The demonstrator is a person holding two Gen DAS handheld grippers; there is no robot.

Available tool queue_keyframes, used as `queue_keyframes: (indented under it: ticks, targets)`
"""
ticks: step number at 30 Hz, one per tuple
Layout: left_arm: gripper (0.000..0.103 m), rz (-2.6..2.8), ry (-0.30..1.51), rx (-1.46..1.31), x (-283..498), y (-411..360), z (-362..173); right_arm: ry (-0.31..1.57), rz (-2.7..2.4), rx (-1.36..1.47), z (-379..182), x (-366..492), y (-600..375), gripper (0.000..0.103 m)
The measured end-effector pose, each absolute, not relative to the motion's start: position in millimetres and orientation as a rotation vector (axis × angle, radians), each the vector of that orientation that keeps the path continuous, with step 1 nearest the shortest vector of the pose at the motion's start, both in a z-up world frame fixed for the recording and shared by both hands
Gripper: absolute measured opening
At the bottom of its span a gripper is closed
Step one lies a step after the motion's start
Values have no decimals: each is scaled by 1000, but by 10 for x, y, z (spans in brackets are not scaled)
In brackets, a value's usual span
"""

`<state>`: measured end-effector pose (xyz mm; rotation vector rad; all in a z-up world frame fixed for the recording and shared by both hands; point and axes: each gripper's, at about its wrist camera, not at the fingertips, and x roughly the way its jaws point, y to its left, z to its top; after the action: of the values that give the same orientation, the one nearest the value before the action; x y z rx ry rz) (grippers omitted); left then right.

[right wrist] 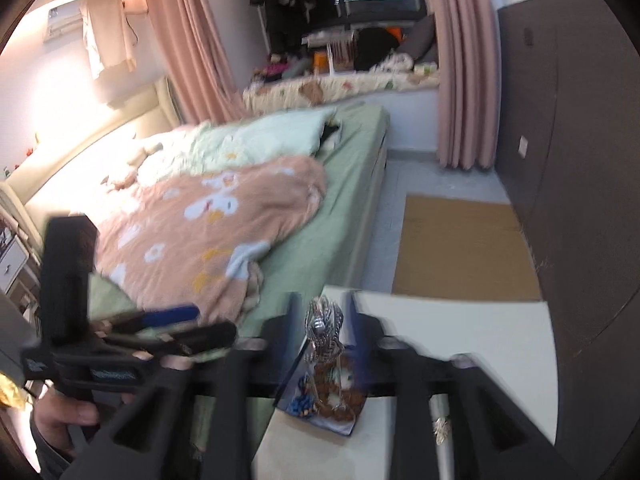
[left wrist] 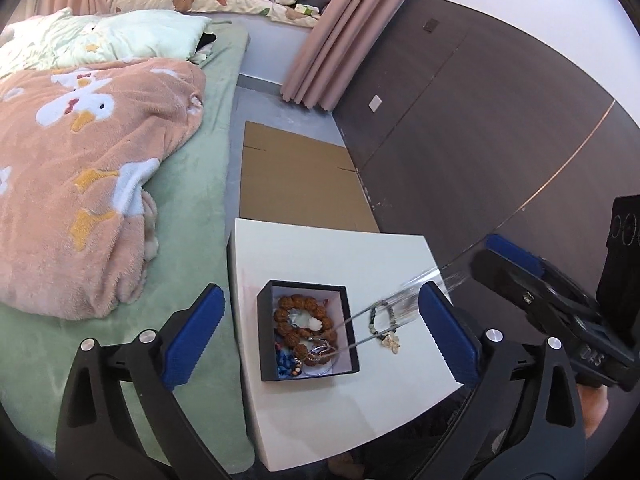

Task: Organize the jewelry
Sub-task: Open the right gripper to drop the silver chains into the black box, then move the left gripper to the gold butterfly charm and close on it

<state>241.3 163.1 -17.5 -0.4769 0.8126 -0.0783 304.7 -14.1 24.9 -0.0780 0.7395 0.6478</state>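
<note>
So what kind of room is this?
Most likely a bedroom: a bed with a duck-print blanket, pink curtains, and a jewelry box on a small white table.

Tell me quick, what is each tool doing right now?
Left tool: open, holding nothing, above the black jewelry box.
Right tool: closed on a silvery chain, over the box.
</note>
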Motion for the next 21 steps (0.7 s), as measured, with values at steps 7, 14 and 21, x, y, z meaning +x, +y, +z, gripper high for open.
queue_keyframes:
  ticks: [7, 14, 21]
  targets:
    - [97, -94, 828, -453, 2487, 1498, -197, 808, 568, -27, -13, 3207, -533, 66]
    - [97, -148, 843, -412, 2583, 1220, -214, 832, 518, 34, -157, 3291, -1006, 66]
    - [97, -229, 885, -363, 2735, 830, -315, 875, 457, 91, -371, 3400, -1447, 66]
